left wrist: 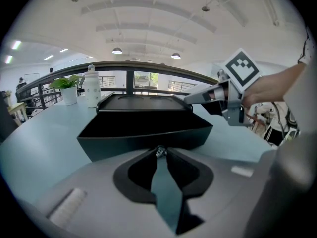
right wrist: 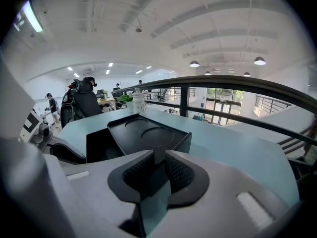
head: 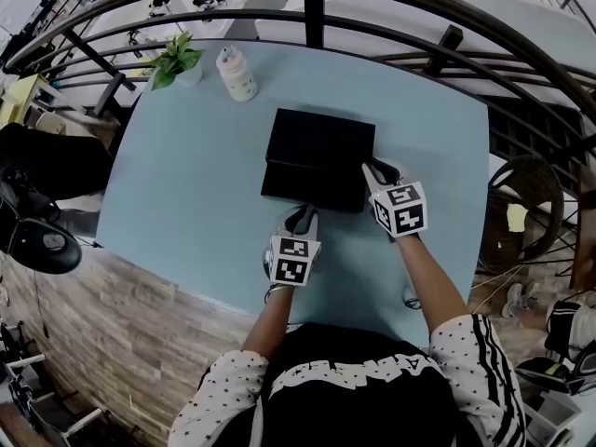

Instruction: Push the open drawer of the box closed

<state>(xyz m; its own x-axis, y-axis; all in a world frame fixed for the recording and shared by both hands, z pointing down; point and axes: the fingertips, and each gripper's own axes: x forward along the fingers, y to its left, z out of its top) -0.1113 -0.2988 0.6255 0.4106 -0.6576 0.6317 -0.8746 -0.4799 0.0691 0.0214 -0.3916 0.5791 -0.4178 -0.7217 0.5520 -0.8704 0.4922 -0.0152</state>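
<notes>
I'm holding the left gripper [head: 301, 218] with fingers shut and empty, tips pointing at the drawer [head: 312, 186] front, just short of it. The drawer is sticking out of the box [head: 321, 136] toward me, mid-bench [head: 177, 203]. The right gripper [head: 377, 169] is sitting at the box's near right corner, fingers a narrow gap apart, gripping nothing. Risks as I'm judging them: an off-centre push skewing and jamming the drawer, the unbraced box sliding off toward the bottle [head: 237, 74], and shut fingertips slipping over the drawer's front edge.
</notes>
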